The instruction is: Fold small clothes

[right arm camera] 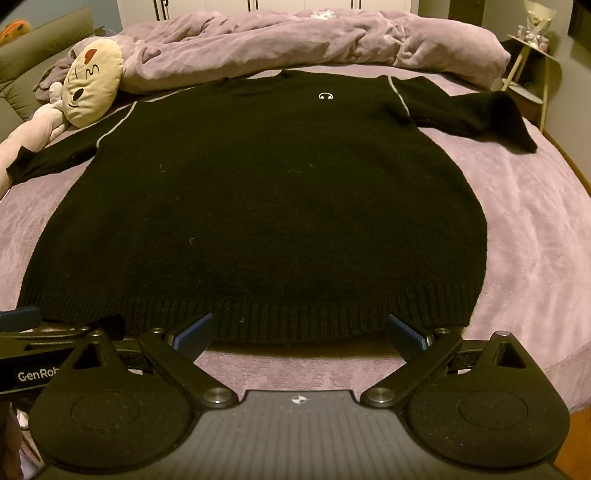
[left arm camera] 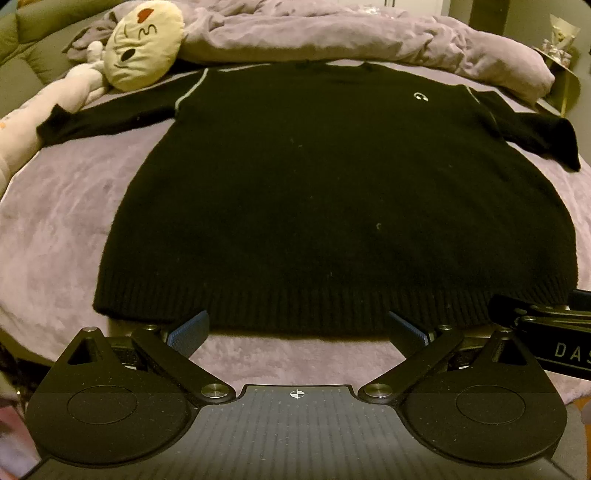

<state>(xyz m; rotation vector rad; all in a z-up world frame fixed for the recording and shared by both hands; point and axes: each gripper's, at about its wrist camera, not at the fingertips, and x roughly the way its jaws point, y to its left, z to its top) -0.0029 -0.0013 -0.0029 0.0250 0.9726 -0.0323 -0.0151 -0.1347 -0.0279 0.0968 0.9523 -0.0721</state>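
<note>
A black knit sweater [left arm camera: 332, 192] lies flat, front up, on the purple bed cover [left arm camera: 66, 229], both sleeves spread out, ribbed hem toward me. It fills the right wrist view too [right arm camera: 258, 206]. My left gripper [left arm camera: 297, 330] is open and empty, its blue-padded fingers just at the hem's near edge. My right gripper [right arm camera: 299, 334] is open and empty at the hem too, further right. Each gripper's side shows in the other's view: the right one [left arm camera: 546, 332], the left one [right arm camera: 40, 343].
A crumpled purple duvet [left arm camera: 351, 33] lies behind the sweater. A cream face-shaped plush pillow [left arm camera: 144, 44] and a pink plush toy [left arm camera: 44, 107] sit at the back left by the left sleeve. A side table [right arm camera: 532, 48] stands off the bed's right edge.
</note>
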